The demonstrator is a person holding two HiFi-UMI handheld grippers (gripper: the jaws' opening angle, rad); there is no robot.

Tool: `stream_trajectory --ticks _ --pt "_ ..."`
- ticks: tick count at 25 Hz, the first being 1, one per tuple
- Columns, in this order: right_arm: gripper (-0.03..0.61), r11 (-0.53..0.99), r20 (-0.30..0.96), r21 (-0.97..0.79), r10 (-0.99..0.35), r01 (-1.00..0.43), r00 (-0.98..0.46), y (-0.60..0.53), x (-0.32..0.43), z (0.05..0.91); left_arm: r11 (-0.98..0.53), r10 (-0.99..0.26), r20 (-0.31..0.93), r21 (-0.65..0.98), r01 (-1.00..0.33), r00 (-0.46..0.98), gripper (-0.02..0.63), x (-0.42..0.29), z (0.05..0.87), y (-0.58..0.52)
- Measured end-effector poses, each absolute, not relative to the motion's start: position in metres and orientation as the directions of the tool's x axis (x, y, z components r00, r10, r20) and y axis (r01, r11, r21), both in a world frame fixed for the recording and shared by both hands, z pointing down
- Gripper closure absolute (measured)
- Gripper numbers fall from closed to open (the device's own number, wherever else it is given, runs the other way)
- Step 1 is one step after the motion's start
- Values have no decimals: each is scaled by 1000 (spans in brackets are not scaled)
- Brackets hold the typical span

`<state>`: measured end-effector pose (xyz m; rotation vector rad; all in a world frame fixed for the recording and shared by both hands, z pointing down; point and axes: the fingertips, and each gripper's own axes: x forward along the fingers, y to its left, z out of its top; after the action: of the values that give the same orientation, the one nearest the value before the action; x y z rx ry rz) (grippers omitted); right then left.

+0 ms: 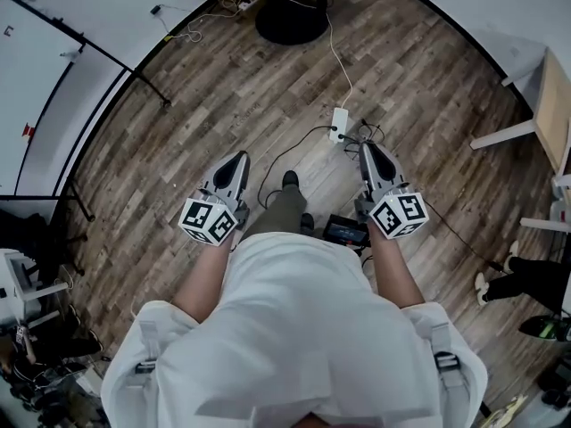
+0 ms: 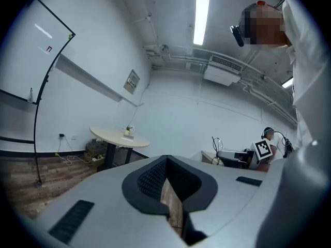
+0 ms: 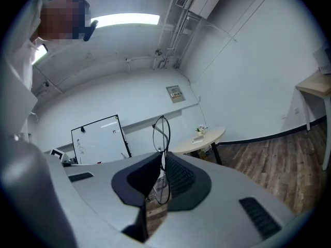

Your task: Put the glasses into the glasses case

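The right tool [image 3: 161,159] pinches thin wire-rimmed glasses [image 3: 161,136] above the wooden floor [image 1: 223,105]; the left tool [image 2: 167,161] is pressed together, empty. The frame looks light and easily bent (no case in view), best held near the bridge

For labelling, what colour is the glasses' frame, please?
Black thin-wire glasses frame; best in right gripper view.
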<state>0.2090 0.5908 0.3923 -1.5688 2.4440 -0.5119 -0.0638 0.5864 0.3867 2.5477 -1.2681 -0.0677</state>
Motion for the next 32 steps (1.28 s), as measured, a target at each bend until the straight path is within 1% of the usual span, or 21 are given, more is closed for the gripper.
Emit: stream_trajectory --ticks 4,9,22,28,32 --pt "531 376 48 -375 -905 -847 -423 578 217 400 -565 -788 80 298 -769 610 600 -55 395 564" --pt "531 367 91 -367 -900 -855 -426 534 227 410 -555 -796 68 311 -771 601 600 -49 403 516" --pt "531 373 137 -343 -888 -862 -439 342 222 398 -519 -821 75 315 -795 566 600 -74 401 324" --pt "531 370 142 -332 -890 -868 -434 260 223 392 -572 -783 75 300 -763 617 600 -58 401 242" --pt "531 382 150 -350 -878 -855 -454 208 224 392 -559 -785 85 329 -761 613 600 -49 410 195"
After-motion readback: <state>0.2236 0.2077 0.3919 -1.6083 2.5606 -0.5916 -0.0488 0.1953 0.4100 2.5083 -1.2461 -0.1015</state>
